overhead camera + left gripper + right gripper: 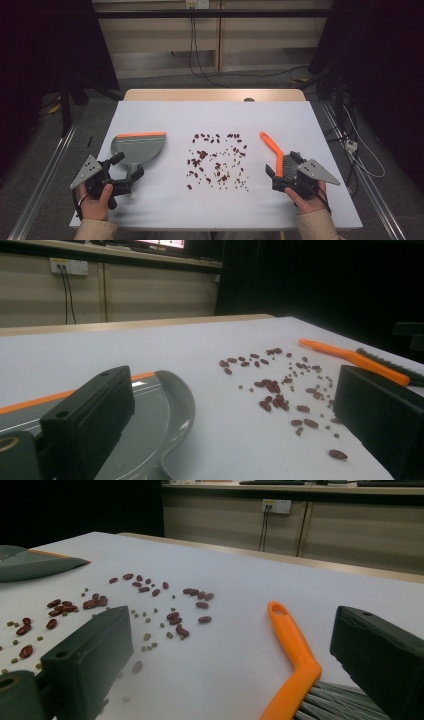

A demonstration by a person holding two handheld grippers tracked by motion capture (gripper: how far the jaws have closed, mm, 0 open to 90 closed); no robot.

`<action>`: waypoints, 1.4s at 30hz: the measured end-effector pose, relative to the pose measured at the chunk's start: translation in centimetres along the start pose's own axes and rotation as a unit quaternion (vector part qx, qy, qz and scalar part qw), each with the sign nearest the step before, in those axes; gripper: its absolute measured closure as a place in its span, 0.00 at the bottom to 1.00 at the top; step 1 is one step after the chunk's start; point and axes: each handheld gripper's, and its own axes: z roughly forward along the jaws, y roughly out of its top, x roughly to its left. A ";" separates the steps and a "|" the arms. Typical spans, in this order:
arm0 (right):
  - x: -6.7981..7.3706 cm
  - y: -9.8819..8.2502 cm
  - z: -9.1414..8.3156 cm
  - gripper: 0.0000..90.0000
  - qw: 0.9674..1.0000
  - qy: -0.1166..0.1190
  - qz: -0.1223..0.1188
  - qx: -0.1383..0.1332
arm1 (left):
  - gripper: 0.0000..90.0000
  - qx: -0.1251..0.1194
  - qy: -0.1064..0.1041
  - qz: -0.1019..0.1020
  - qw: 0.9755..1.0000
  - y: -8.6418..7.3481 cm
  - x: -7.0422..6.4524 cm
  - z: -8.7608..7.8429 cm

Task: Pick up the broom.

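Note:
A grey dustpan (pixel 137 147) with an orange lip lies on the left of the white table top (pixel 215 112). Its short handle reaches back between the jaws of my left gripper (pixel 128 166), which stands open around it without pressing. In the left gripper view the dustpan (pixel 160 410) lies by the left jaw. Red beans (pixel 217 162) and small green ones are scattered mid-table. An orange-handled brush (pixel 274 149) lies on the right. My right gripper (pixel 283 164) is open around its bristle end; the brush (pixel 295 655) lies nearer the right jaw.
The table's near edge runs just in front of both hands. Metal rails flank the table on the floor. Cables (pixel 195 45) hang down the back wall and trail over the floor at the right.

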 end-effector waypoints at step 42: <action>-6.5 4.3 8.4 0.63 0.960 -0.024 0.010 0.279 | 0.03 -0.002 -0.025 0.003 1.000 0.0 -0.7 0.2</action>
